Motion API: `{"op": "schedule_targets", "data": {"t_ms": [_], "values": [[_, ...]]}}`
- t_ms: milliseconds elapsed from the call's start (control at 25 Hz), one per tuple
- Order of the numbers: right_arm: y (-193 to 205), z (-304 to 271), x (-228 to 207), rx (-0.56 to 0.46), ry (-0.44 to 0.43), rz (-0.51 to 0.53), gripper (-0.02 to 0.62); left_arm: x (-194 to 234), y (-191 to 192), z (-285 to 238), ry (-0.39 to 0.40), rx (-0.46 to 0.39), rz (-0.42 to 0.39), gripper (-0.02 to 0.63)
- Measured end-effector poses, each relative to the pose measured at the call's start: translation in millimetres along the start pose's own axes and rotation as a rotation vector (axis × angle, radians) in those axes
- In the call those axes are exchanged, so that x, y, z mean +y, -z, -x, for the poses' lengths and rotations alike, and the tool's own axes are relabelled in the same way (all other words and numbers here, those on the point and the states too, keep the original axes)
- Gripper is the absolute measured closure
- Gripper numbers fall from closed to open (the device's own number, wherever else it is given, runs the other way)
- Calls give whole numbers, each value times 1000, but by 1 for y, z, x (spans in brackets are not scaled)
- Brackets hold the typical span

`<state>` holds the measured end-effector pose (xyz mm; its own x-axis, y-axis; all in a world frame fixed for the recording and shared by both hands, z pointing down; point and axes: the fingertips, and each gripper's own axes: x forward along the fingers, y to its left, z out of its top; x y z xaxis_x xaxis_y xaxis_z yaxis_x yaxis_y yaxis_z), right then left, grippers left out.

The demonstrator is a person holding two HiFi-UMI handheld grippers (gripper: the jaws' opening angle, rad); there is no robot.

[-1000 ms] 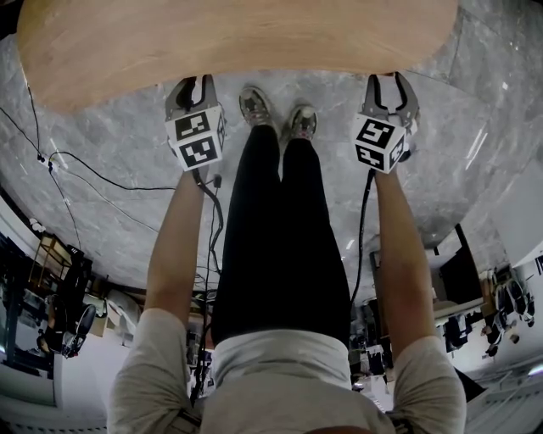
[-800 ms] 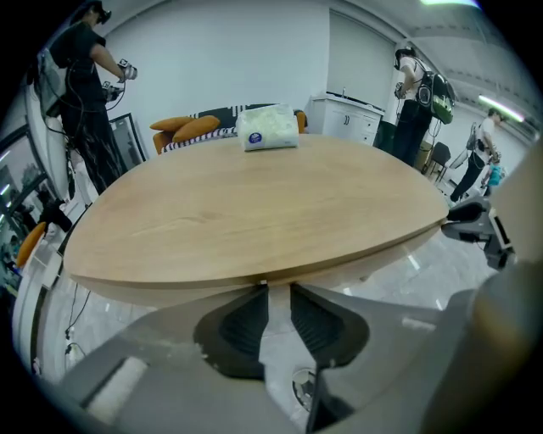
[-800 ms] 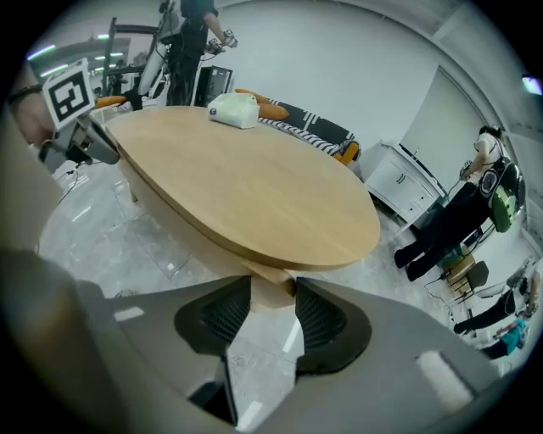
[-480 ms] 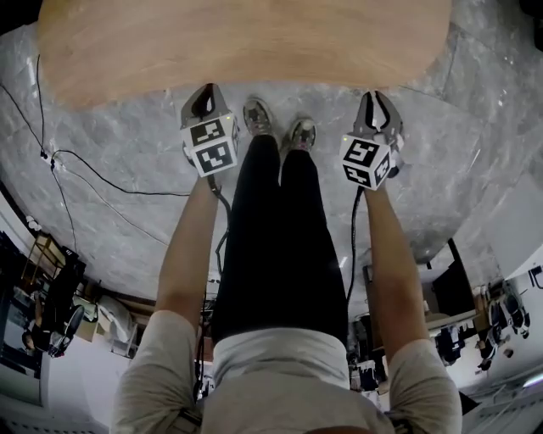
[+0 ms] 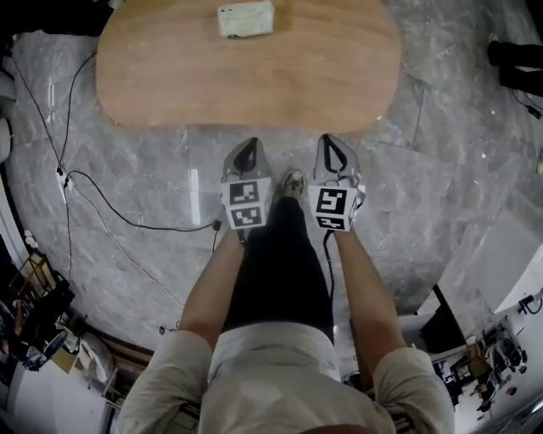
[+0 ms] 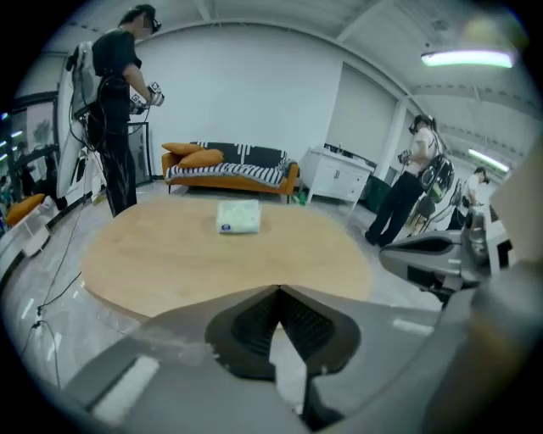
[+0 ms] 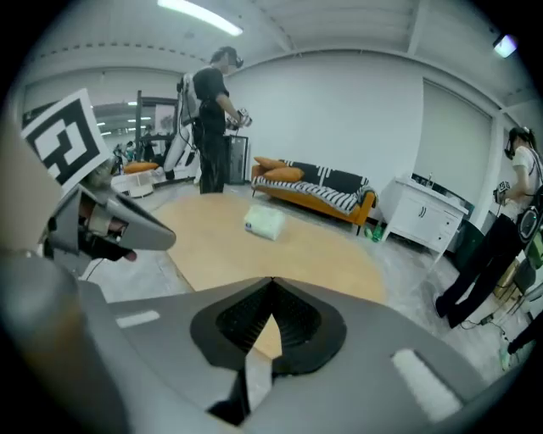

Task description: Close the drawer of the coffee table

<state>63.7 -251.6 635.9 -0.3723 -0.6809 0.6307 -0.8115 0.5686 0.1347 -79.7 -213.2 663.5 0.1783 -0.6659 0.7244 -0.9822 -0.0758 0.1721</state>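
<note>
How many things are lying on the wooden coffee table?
1: a pale packet near the far edge of the coffee table; between the views the whole top shows, so nothing seems hidden.

Coffee table [image 5: 246, 72]: top is pale wood, fine lengthwise grain, matt to satin, no glare on it, edge rounded and smooth

Tissue pack [image 5: 245, 19] on it: whitish soft wrap, looks like thin plastic film, slight sheen

Floor [image 5: 127, 169]: grey veined stone or stone-look tile, polished; bright streaks of reflected light across it, thin joints betw. slabs

Cable [image 5: 144, 225]: black, smooth rubbery jacket, matt

Trousers [image 5: 280, 271]: black cloth, matt, no visible weave

Shirt [image 5: 271, 373]: light beige cloth, soft, creased at waist

Sofa [image 6: 231, 174]: orange upholstery, matt fabric, w/ black-and-white striped cloth over back and seat

Cabinet [image 6: 338, 175]: white, flat smooth fronts, prob. painted or laminate, low gloss
</note>
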Motion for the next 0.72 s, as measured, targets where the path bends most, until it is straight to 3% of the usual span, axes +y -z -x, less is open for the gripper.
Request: {"op": "schedule_targets", "data": {"t_ms": [320,480,720], "values": [[-147,118,-39,-268,65,-86,588,-68,-137,127,63,-280,6,586],[-209,183,-48,-407,97,-95,588,-102,-203,183,108,-425,-34,586],[-268,259,-75,-555,197,-96,589,-146,-266,249,181,-585,-67,586]]}}
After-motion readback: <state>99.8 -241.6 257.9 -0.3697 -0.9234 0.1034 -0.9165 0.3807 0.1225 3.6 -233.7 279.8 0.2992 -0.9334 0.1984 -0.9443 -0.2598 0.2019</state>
